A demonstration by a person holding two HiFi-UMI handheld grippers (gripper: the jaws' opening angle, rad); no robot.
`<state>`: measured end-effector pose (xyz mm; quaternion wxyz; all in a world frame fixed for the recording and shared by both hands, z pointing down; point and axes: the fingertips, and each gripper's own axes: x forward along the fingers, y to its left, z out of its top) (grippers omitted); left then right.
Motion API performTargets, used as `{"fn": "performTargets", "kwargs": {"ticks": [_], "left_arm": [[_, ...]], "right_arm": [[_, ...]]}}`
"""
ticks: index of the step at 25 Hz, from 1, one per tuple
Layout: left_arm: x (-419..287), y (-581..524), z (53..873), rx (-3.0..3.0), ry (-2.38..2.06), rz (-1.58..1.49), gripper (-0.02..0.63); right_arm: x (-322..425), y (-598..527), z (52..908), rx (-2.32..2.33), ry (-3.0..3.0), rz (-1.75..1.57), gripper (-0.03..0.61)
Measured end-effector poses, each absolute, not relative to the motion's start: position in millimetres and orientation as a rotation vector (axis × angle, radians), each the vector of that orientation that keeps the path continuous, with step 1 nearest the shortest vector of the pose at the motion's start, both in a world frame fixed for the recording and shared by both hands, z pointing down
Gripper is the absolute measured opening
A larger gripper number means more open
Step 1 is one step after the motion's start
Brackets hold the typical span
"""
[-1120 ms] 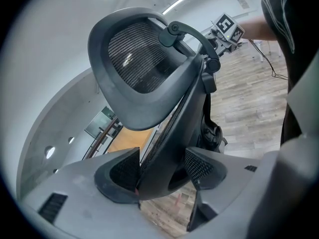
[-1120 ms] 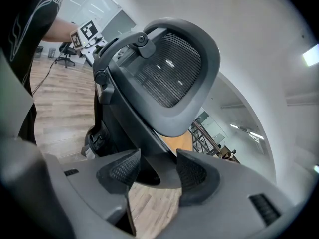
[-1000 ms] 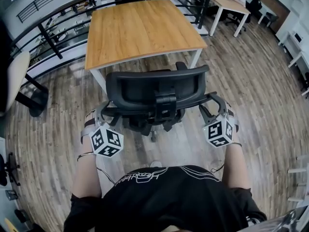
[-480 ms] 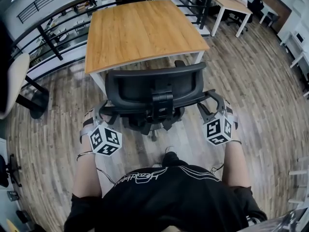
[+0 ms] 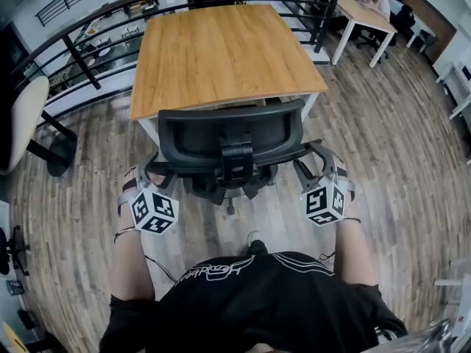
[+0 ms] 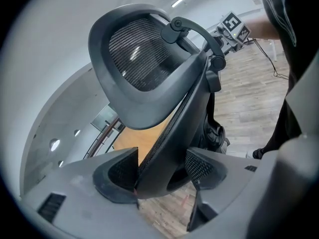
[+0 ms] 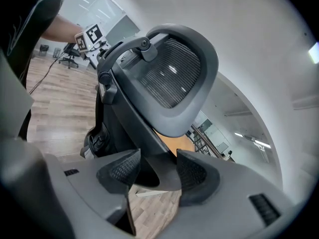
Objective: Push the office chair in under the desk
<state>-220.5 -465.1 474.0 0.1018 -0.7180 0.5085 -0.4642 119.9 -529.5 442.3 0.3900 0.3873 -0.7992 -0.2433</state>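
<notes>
The black mesh office chair (image 5: 228,134) stands with its back to me, right at the near edge of the wooden desk (image 5: 221,50). Its seat is hidden below the backrest. My left gripper (image 5: 151,176) is shut on the backrest's left edge and my right gripper (image 5: 313,169) on its right edge. In the left gripper view the chair's frame (image 6: 164,133) fills the gap between the jaws of the left gripper (image 6: 159,171). The right gripper view shows the right gripper (image 7: 157,172) with the frame (image 7: 149,148) held between its pads.
A black railing (image 5: 81,68) runs behind the desk. Another desk (image 5: 364,13) with seated people is at the far right. A pale chair (image 5: 22,120) stands at the left. The floor is wood planks (image 5: 383,145). My foot (image 5: 255,245) is just behind the chair base.
The chair and both grippers have moved forward toward the desk; the backrest now meets the desk's near edge. Both grips are unchanged.
</notes>
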Motion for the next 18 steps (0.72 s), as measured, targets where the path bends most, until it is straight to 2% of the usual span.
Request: {"fn": "performTargets", "kwargs": {"ticks": [18], "left_arm": [[-229, -507, 490, -2.039, 1.667, -1.389, 0.273]], "right_arm": [[107, -598, 457, 0.899, -2.104, -0.711, 0.249]]}}
